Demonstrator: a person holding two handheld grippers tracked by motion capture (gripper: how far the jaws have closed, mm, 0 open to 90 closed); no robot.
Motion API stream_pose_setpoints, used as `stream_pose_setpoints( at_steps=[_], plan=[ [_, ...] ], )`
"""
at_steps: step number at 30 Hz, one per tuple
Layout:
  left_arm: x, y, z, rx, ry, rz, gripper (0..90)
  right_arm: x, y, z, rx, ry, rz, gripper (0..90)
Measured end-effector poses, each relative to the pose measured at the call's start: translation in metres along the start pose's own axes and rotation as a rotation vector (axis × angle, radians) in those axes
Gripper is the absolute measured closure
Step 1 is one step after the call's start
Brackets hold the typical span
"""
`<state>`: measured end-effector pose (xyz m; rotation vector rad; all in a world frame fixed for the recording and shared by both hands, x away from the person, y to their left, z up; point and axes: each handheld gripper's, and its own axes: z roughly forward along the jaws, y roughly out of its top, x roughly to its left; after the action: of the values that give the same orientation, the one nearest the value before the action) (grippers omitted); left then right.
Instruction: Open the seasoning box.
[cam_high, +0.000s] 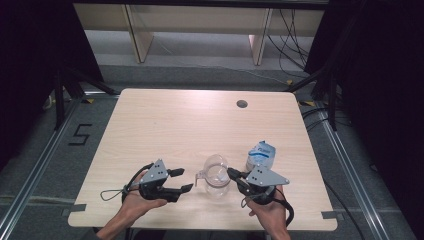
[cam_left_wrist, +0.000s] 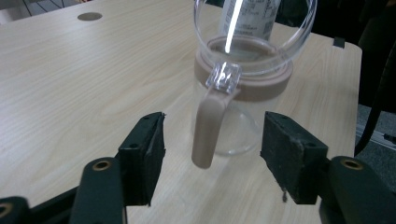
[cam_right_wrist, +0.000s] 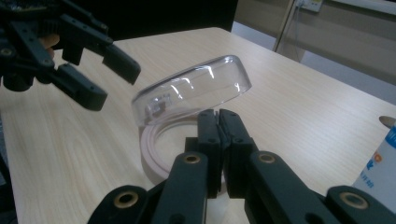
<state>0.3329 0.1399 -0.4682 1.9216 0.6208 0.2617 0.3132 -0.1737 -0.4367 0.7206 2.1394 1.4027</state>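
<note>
Clear jug with its lid tipped up, between two grippers at the near edge of the surface.

The clear jug (cam_high: 216, 175), with a tan collar and tan handle (cam_left_wrist: 208, 128), stands near the front of the wooden surface (cam_high: 170, 125), its transparent lid (cam_right_wrist: 191, 91) tilted open. The right gripper (cam_high: 235, 175) has its fingers together at the jug's rim. The left gripper (cam_high: 182, 180) sits just beside the handle, fingers apart, nothing between them. A white-and-blue packet (cam_high: 261, 155) stands close behind. Beyond: a cable hole (cam_high: 242, 104), grey floor, dark curtains.
</note>
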Motion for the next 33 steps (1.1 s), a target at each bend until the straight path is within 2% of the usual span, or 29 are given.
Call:
stream_pose_setpoints(
  at_steps=[3, 4, 5, 6, 9, 10, 11, 14, 15, 16, 17, 18, 27, 28, 29, 30, 31, 33],
  plan=[
    [-0.001, -0.006, -0.005, 0.019, 0.016, -0.004, 33.5, 0.002, 0.004, 0.0, -0.004, 0.005, -0.022, 88.1],
    [-0.002, -0.008, -0.006, 0.028, 0.029, -0.014, 32.4, 0.002, 0.006, 0.001, -0.009, 0.004, -0.033, 88.1],
    [-0.003, -0.01, -0.007, 0.028, 0.038, -0.037, 31.6, 0.004, 0.007, 0.001, -0.011, 0.0, -0.019, 88.1],
    [-0.002, -0.011, -0.007, 0.032, 0.04, -0.019, 31.1, 0.003, 0.009, 0.002, -0.02, 0.006, -0.053, 87.9],
    [-0.001, -0.015, -0.007, 0.031, 0.039, -0.025, 30.1, 0.008, 0.014, 0.002, -0.008, 0.017, -0.047, 87.6],
    [-0.001, -0.016, -0.007, 0.04, 0.051, -0.025, 29.8, 0.009, 0.015, 0.003, -0.009, 0.018, -0.056, 87.6],
    [0.0, -0.018, -0.006, 0.052, 0.062, -0.008, 29.3, 0.011, 0.016, 0.004, -0.022, 0.01, -0.057, 87.6],
    [0.0, -0.021, -0.006, 0.061, 0.066, -0.012, 28.7, 0.013, 0.02, 0.005, -0.023, 0.019, -0.062, 87.5],
    [0.0, -0.021, -0.006, 0.06, 0.067, -0.019, 28.5, 0.012, 0.021, 0.006, -0.028, 0.02, -0.094, 87.6],
    [0.001, -0.022, -0.006, 0.064, 0.062, 0.008, 28.4, 0.015, 0.021, 0.006, -0.023, 0.027, -0.066, 87.6],
    [0.001, -0.022, -0.006, 0.064, 0.062, 0.008, 28.3, 0.015, 0.022, 0.007, -0.02, 0.034, -0.072, 87.6],
    [0.0, -0.024, -0.006, 0.062, 0.067, -0.015, 28.2, 0.016, 0.022, 0.008, -0.025, 0.033, -0.072, 87.5],
    [0.004, -0.027, -0.006, 0.075, 0.066, 0.005, 27.8, 0.028, 0.025, 0.016, -0.032, 0.074, -0.083, 87.0],
    [0.003, -0.027, -0.005, 0.068, 0.065, -0.006, 27.8, 0.03, 0.025, 0.018, -0.034, 0.081, -0.087, 86.4],
    [0.001, -0.028, -0.005, 0.067, 0.067, -0.038, 27.8, 0.031, 0.025, 0.018, -0.031, 0.093, -0.087, 86.2],
    [0.001, -0.028, -0.005, 0.067, 0.067, -0.038, 27.7, 0.031, 0.025, 0.018, -0.031, 0.093, -0.087, 86.2],
    [0.002, -0.028, -0.005, 0.072, 0.077, -0.017, 27.7, 0.032, 0.025, 0.017, -0.032, 0.093, -0.087, 85.9],
    [0.002, -0.029, -0.005, 0.073, 0.079, -0.017, 27.7, 0.032, 0.025, 0.017, -0.037, 0.087, -0.082, 85.7]
  ],
)
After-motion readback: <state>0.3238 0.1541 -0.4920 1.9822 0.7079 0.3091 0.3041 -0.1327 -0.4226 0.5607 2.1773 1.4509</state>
